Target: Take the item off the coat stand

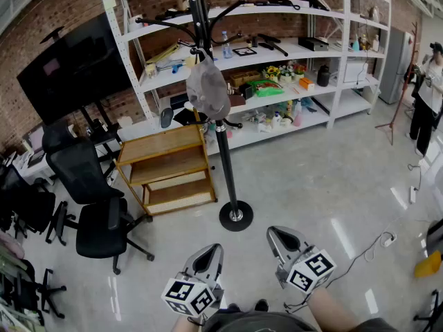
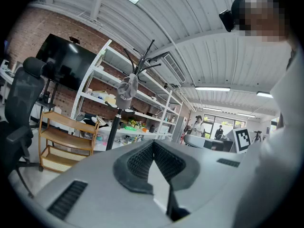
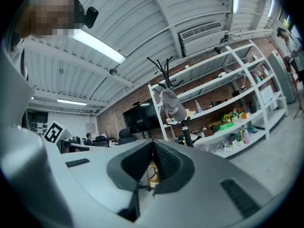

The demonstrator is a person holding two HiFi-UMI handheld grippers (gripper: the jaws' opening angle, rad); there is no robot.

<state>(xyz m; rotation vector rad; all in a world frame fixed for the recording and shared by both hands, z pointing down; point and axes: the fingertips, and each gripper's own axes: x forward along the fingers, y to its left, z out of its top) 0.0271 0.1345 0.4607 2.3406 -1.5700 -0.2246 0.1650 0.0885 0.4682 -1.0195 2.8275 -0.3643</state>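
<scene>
While the left gripper (image 1: pixel 210 250) and the right gripper (image 1: pixel 276 232) sit low by the person's body, well apart from the coat stand (image 1: pixel 225 164), the grey cap (image 1: pixel 207 88) hangs on the stand's pole, under the top hooks. Left fingers: closed tip to tip, nothing between them. Right fingers: likewise pressed together, empty. Stand's round base rests on the floor (image 1: pixel 311 178), just beside the wooden shelf unit (image 1: pixel 166 168), in front of the white shelving (image 1: pixel 349 104)

Left gripper (image 1: pixel 209 252) and right gripper (image 1: pixel 279 234) — level, jaws together
</scene>
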